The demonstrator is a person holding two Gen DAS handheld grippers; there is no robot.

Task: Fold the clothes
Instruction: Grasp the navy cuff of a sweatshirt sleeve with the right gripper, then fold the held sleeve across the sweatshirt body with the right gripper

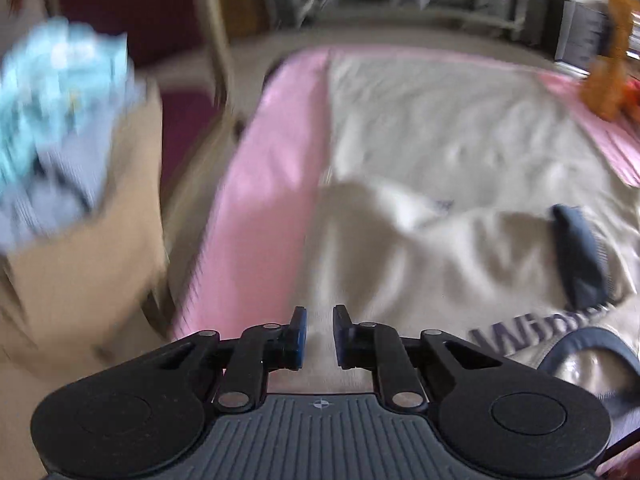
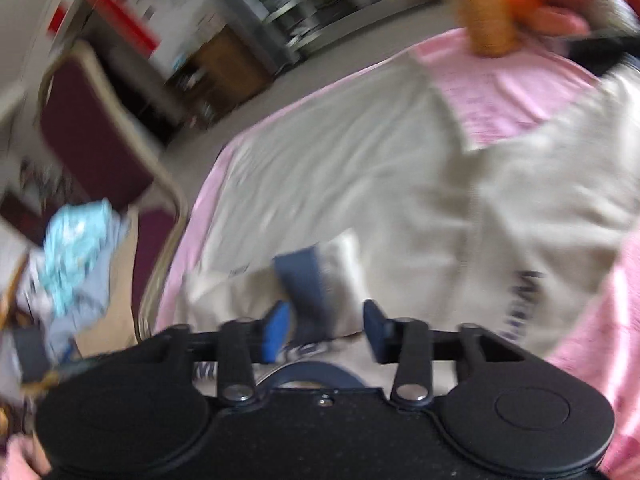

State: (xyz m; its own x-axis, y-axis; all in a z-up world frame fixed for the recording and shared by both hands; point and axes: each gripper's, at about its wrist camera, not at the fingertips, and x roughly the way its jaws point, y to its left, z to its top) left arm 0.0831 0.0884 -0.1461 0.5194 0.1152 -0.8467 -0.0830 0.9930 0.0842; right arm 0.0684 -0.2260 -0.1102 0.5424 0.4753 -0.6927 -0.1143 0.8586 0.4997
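Right now a cream sweatshirt [image 1: 440,152] with navy trim lies spread over a pink sheet [image 1: 260,200], and both views are smeared with motion blur. One sleeve is folded in across the body, its navy cuff [image 1: 578,256] lying on the cream cloth toward the right of the left wrist view. Dark lettering [image 1: 536,330] shows on the chest near the navy collar [image 1: 592,350], too blurred to read in full.

The left gripper [image 1: 319,334] hangs low over the near edge of the sweatshirt, close to where the cream cloth meets the pink sheet. Its jaws stand narrowly apart with nothing between them.

The right gripper [image 2: 326,330] sits above the collar [image 2: 312,374] end of the sweatshirt [image 2: 360,160]. Its jaws are wider apart, and the cuff [image 2: 304,276] lies just ahead of them, nearer the left blue pad; no pad presses on it as far as the blur lets one see.

To the left stands a chair [image 2: 92,132] with a maroon seat and pale frame, and nearer the camera a cardboard box [image 1: 100,248] holds a heap of light blue clothes [image 1: 52,120]. An orange soft toy [image 2: 488,12] rests at the far corner of the pink sheet [image 2: 500,96].
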